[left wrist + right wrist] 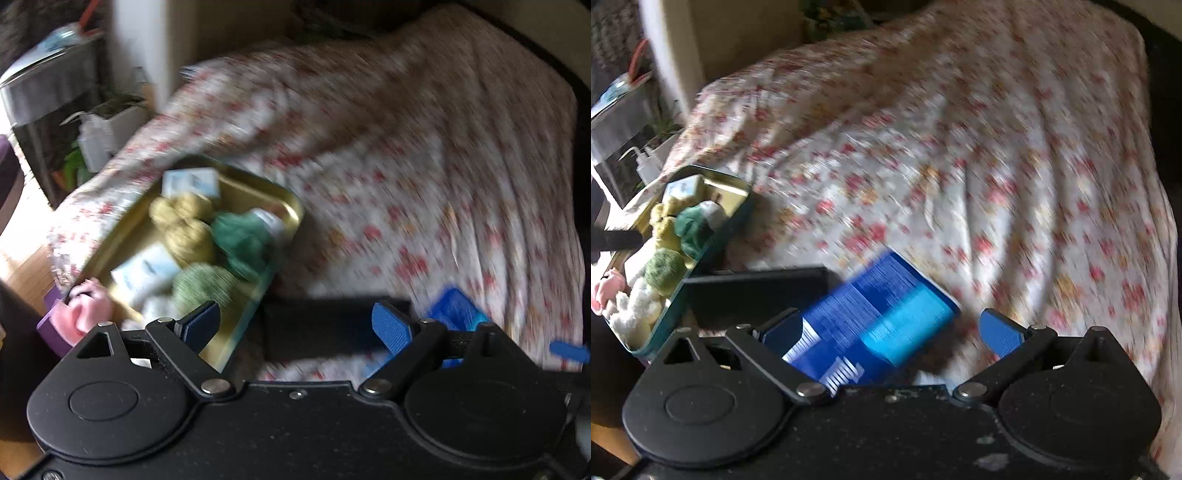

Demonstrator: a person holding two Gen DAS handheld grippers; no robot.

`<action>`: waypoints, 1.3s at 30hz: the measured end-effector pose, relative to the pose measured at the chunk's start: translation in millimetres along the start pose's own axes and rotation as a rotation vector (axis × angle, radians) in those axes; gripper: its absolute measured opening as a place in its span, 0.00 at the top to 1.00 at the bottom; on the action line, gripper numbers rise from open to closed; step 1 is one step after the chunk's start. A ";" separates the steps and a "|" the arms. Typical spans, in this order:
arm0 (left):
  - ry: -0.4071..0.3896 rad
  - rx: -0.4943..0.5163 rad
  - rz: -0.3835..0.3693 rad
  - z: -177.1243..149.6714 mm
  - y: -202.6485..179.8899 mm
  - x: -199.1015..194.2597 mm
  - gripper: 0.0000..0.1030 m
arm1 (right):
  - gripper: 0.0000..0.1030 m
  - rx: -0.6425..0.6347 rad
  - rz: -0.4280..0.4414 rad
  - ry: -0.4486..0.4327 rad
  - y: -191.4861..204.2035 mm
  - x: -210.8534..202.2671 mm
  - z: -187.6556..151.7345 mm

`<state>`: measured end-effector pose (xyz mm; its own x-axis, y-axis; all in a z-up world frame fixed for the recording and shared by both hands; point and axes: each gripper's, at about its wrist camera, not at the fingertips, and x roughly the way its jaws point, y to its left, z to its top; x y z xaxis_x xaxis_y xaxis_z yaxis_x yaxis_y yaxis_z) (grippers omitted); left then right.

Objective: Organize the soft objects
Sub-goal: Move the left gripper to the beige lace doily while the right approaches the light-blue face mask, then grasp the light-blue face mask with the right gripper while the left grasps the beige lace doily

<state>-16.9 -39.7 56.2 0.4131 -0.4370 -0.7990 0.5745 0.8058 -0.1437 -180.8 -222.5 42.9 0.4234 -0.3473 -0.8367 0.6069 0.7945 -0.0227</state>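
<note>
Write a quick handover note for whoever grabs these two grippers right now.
Left tongs: open, empty, hovering near the gold metal tray's edge.
Right tongs: open; the blue cardboard box lies between the fingers, not clamped.
Tray sits on the floral bedspread, holding the yellow plush toy, dark green plush toy, light green pompom and small white-and-blue boxes.
A pink soft toy sits outside the tray.
Left: the pink toy, possibly the blue box. Frames are blurred.
</note>
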 end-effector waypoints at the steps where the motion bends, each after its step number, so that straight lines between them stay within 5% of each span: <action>1: 0.006 0.027 -0.002 -5.9 -7.4 1.3 0.16 | 0.00 0.018 -0.003 0.009 -7.8 -0.5 -5.3; 10: 0.053 0.177 -0.042 -57.5 -49.8 7.3 0.16 | 0.00 0.117 -0.060 0.092 -40.8 9.3 -40.2; 26: 0.091 0.200 -0.010 -93.7 -61.9 13.1 0.15 | 0.04 0.164 -0.067 0.237 -48.8 44.0 -41.3; 33: 0.115 0.213 -0.036 -94.7 -63.8 15.0 0.15 | 0.22 0.143 -0.062 0.298 -44.2 55.3 -41.0; 39: 0.140 0.200 -0.057 -95.3 -62.2 18.2 0.15 | 0.55 0.149 -0.035 0.312 -45.7 59.3 -43.9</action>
<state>-112.5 -59.7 -5.0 0.2822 -0.4089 -0.8679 0.7281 0.6803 -0.0837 -212.9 -257.5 -29.7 0.1881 -0.1856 -0.9645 0.7185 0.6955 0.0063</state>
